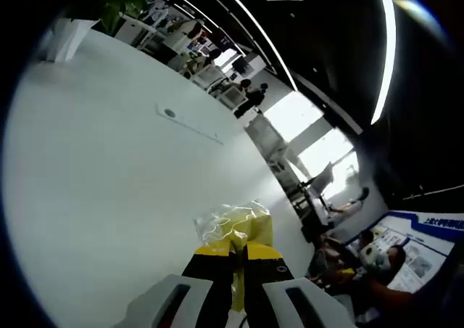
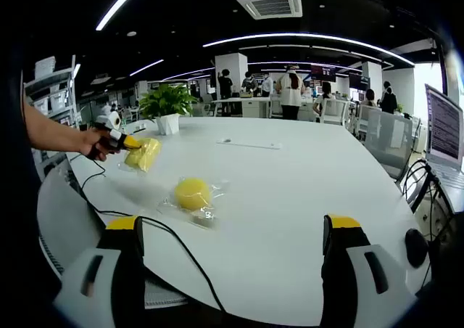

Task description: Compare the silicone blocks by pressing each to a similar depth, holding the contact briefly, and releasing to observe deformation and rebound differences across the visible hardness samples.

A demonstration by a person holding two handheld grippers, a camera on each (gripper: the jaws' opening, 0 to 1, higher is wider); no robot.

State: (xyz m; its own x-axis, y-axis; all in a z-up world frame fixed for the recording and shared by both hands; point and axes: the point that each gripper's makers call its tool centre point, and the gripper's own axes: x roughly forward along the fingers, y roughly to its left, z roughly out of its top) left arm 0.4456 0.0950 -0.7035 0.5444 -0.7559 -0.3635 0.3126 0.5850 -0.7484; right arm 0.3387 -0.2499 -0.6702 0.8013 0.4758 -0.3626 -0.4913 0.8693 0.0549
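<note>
At the bottom of the left gripper view, the left gripper [image 1: 239, 270] has its jaws closed tight on a bagged yellow block [image 1: 235, 226], lifted over the white table [image 1: 109, 183]. In the right gripper view, the right gripper [image 2: 232, 259] stands wide open and empty; 1 round yellow sample [image 2: 193, 194] lies left of centre on the table.

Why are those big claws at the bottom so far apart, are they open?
Open. The right gripper has its two jaws standing far apart with bare white table between them and nothing held.
</note>
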